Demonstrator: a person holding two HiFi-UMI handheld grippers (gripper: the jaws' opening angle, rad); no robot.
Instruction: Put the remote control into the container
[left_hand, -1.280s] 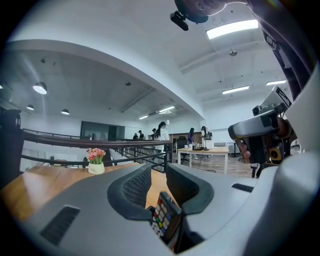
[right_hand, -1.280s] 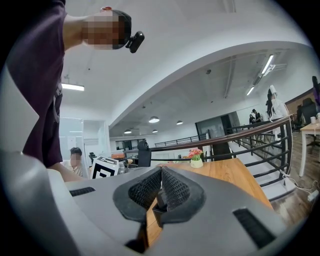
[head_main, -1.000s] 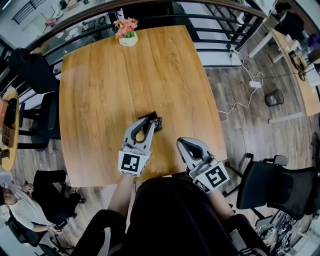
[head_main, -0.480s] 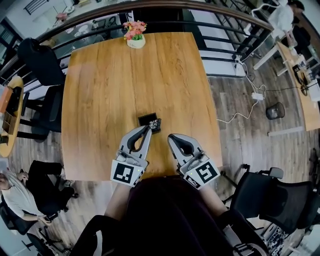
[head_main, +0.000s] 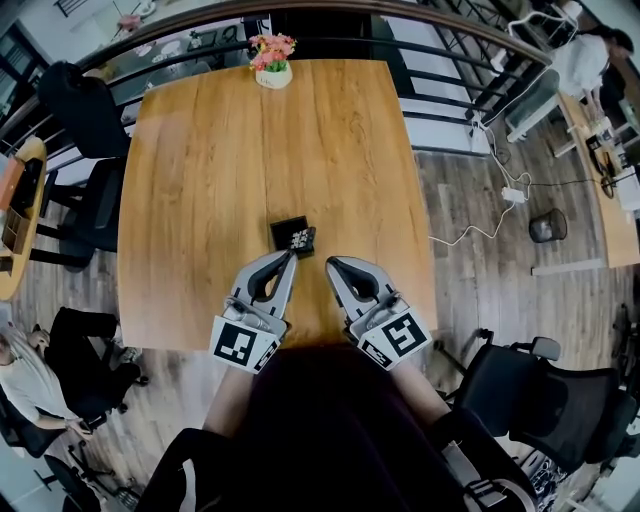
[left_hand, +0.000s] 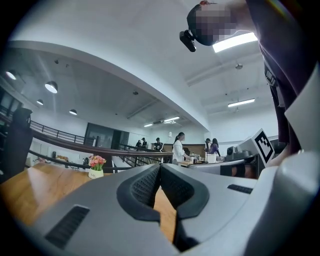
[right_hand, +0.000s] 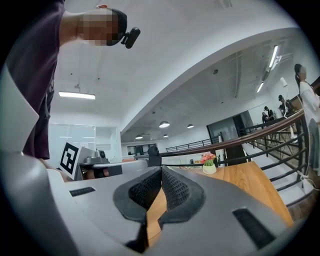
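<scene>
Already the remote control (head_main: 302, 239) sits in the container (head_main: 284, 229); left gripper (head_main: 289, 257) and right gripper (head_main: 331, 263) jaws together, empty.

An open-plan office on an upper floor is shown. A large wooden table (head_main: 200, 150) lies beneath the jaws, and black swivel chairs (head_main: 530, 385) are set at either side of them. Ahead of the jaws a railing (left_hand: 103, 150) is seen, strip lights (left_hand: 235, 42) are mounted overhead, and people (left_hand: 178, 148) are gathered at a counter beyond.
</scene>
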